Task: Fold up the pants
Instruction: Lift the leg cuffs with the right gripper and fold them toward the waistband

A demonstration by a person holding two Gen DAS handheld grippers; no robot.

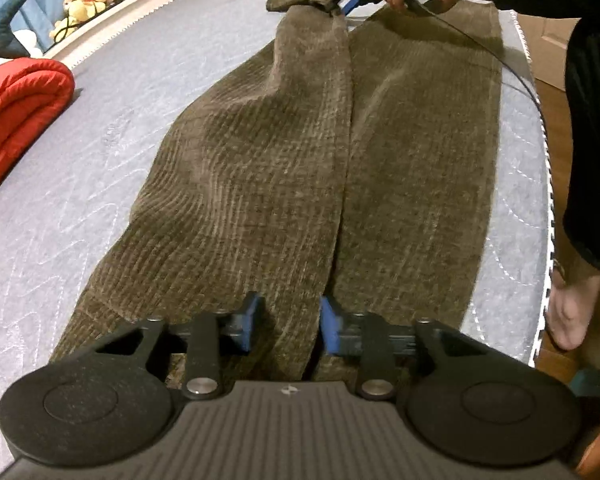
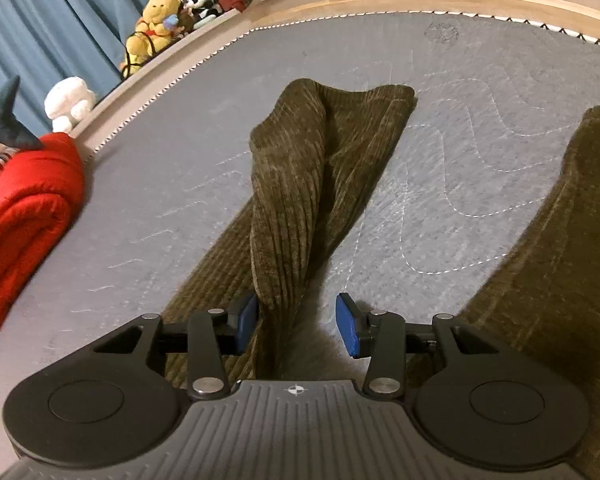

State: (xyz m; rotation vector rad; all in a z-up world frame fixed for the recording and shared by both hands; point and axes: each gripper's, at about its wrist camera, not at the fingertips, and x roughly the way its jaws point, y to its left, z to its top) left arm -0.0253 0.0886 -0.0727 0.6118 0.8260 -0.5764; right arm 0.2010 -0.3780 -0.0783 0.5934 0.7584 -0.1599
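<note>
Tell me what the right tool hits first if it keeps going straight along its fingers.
The right tool would most likely meet the bunched pant leg first; that fabric already lies between its open fingers and rises ahead. Past it is bare mattress, though depth is hard to judge.

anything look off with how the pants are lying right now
One leg end of the pants is twisted and bunched, its hem humped up off the mattress, beside the open right gripper. The rest lies fairly flat.
</note>
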